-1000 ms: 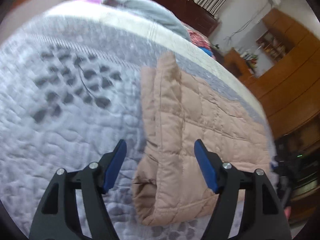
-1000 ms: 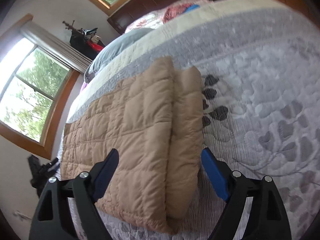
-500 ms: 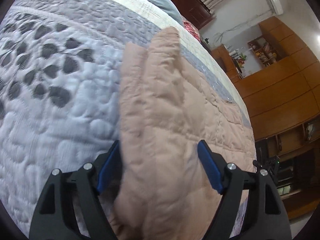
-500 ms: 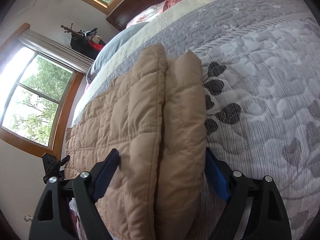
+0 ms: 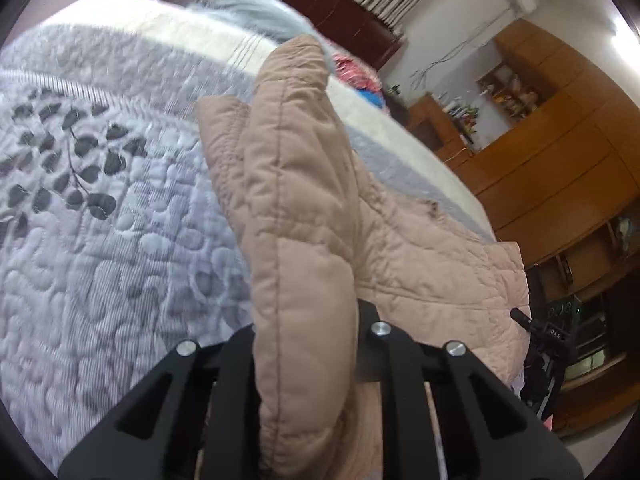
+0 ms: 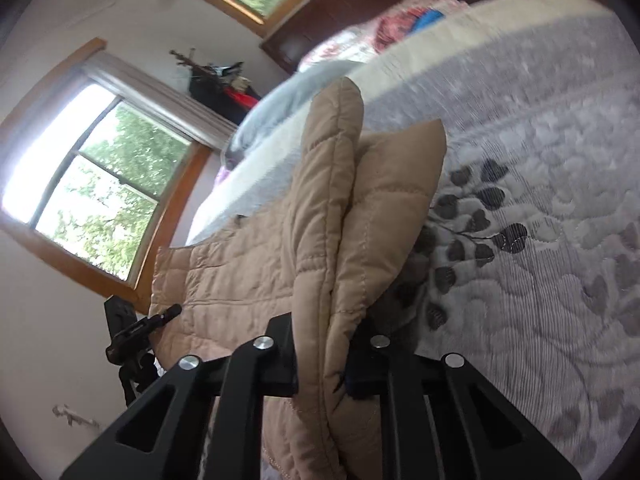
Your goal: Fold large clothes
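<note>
On the bed, over a grey quilted bedspread (image 5: 120,248) stitched with dark leaf sprigs, lies a tan quilted jacket (image 5: 420,264), padded and sewn in squares. Its near edge is doubled into thick folds, and both tongs have hold of that edge. The left tongs (image 5: 306,344) are closed narrow on a fat fold of the jacket, which stands up between the black jaws and bulges out above them; the rest of the garment spreads away to the right toward the bed's far edge. The right tongs (image 6: 322,352) are likewise clamped on a folded edge of the jacket (image 6: 240,272), with two padded layers rising side by side above the jaws and the body of the garment lying flat to the left. Beyond the jacket a grey pillow (image 6: 288,96) rests near the head of the bed, with red and blue patterned bedding (image 6: 404,20) beside it. Wood-framed windows (image 6: 96,184) show green trees on one side of the room; wooden cabinets (image 5: 560,168) line the other. A dark tripod (image 6: 128,340) stands by the wall below the window.
</note>
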### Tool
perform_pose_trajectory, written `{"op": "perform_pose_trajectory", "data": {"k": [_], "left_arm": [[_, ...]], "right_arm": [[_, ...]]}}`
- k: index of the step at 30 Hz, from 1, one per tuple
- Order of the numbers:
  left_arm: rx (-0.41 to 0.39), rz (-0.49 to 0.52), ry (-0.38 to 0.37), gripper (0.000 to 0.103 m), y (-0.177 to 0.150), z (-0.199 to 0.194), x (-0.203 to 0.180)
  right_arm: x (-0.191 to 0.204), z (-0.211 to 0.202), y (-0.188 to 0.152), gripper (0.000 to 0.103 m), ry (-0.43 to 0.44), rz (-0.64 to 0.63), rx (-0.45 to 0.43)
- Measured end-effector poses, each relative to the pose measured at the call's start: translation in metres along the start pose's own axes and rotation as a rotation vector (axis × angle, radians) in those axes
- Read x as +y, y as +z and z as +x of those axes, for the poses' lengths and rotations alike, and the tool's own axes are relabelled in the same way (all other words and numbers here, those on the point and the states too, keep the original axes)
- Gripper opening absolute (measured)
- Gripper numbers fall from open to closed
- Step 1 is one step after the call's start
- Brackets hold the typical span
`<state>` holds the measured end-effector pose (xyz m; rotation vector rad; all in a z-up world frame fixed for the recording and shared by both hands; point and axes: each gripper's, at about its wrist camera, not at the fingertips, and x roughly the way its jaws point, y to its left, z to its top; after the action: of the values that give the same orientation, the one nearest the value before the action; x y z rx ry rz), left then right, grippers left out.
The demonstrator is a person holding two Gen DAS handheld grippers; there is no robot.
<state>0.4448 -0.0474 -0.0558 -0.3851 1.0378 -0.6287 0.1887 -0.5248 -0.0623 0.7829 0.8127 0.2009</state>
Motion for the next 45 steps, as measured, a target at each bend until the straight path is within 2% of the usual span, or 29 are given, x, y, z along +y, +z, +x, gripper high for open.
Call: {"op": "perform_pose_trajectory", "data": {"k": [6,11,15,19,22,26,27,30,35,38,39,41,42,45], "left_arm": [[-0.077,0.088,-0.039,0.014,-0.039,-0.077,-0.041],[-0.1,0.117,-0.056,0.014,-0.084,-0.14,-0.041],[-0.078,0.13,-0.051,0.014,-0.128,-0.167,-0.026],[-0.025,0.126,-0.002,0.015,-0.162,-0.161,-0.005],[0.017,0.111,0.043,0.018,-0.179,-0.142,0.016],[0.058,0.079,0.084,0.028,-0.193,-0.116,0.046],[0.061,0.08,0.091,0.032,-0.195,-0.112,0.05],[0.046,0.07,0.081,0.036,-0.205,-0.102,0.064],[0.03,0.073,0.094,0.038,-0.209,-0.1,0.066],[0.047,0.038,0.077,0.04,-0.211,-0.105,0.066],[0.054,0.01,0.064,0.042,-0.209,-0.108,0.068],[0.054,-0.063,0.045,0.043,-0.204,-0.122,0.078],[0.032,-0.079,0.048,0.044,-0.203,-0.135,0.08],[-0.077,-0.079,0.094,0.044,-0.201,-0.178,0.08]], "right_arm": [[0.047,-0.052,-0.031,0.014,0.009,-0.116,-0.02],[0.063,-0.09,-0.073,0.014,0.042,-0.146,-0.014],[0.064,-0.104,-0.116,0.015,0.051,-0.142,0.015],[0.051,-0.098,-0.152,0.015,0.014,-0.121,0.062],[0.027,-0.087,-0.174,0.016,-0.008,-0.07,0.094],[-0.005,-0.072,-0.188,0.02,-0.028,0.004,0.115],[-0.01,-0.069,-0.189,0.021,-0.033,0.009,0.116],[-0.028,-0.057,-0.193,0.024,-0.005,0.042,0.125],[-0.041,-0.05,-0.199,0.025,0.023,0.07,0.121],[-0.037,-0.055,-0.199,0.029,0.003,0.045,0.119],[-0.037,-0.058,-0.199,0.036,-0.002,0.051,0.115],[-0.031,-0.073,-0.202,0.04,-0.043,0.034,0.101],[-0.028,-0.079,-0.203,0.048,-0.08,0.017,0.091],[-0.011,-0.108,-0.204,0.05,-0.212,-0.069,0.038]]}}
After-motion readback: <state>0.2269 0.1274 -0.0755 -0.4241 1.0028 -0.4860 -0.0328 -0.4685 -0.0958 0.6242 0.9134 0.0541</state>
